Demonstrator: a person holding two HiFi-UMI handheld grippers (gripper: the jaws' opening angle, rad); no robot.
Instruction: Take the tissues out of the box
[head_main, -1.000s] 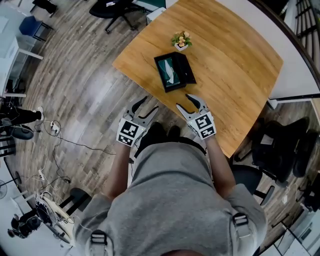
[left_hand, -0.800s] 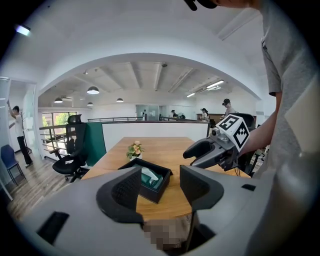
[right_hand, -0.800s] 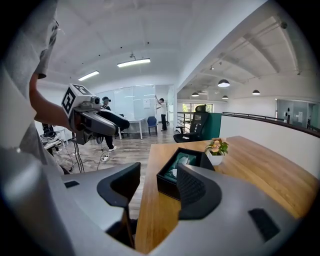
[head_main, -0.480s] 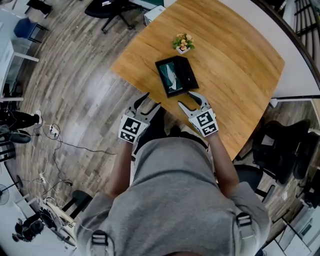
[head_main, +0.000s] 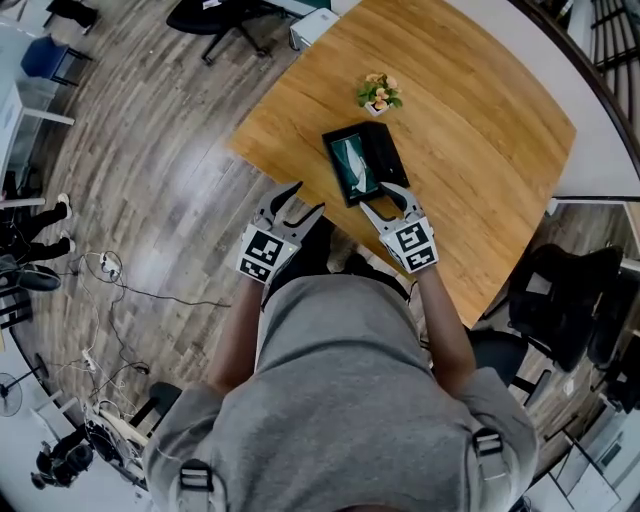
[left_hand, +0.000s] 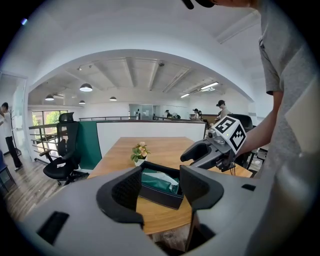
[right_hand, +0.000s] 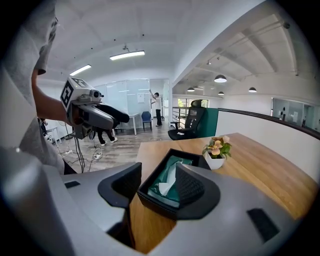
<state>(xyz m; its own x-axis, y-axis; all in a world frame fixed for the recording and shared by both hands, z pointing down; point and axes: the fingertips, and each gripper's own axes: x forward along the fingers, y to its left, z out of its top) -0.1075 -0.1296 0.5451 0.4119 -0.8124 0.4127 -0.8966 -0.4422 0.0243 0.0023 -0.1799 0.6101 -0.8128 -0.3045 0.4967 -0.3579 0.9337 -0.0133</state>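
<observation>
The left tool (head_main: 310, 196), off the desk's (head_main: 470, 120) near edge, stands with jaws apart and empty. The right tool (head_main: 373, 196) is also empty, its jaws easing together. Just ahead of it sits the black box (head_main: 385, 152), with a white tissue (right_hand: 167, 182) poking up inside. Beyond that is a small potted plant (head_main: 378, 92). This looks like the approach. Next, the right tool likely needs to reach forward and down, straddle the tissue's raised fold, then pinch.

The box (head_main: 388, 158) lies on the table (head_main: 480, 150) before you, near its front corner, with the tissues (head_main: 355, 165) in it. The flower pot (head_main: 379, 92) stands just behind the box. A chair (head_main: 560, 300) stands at your right.
</observation>
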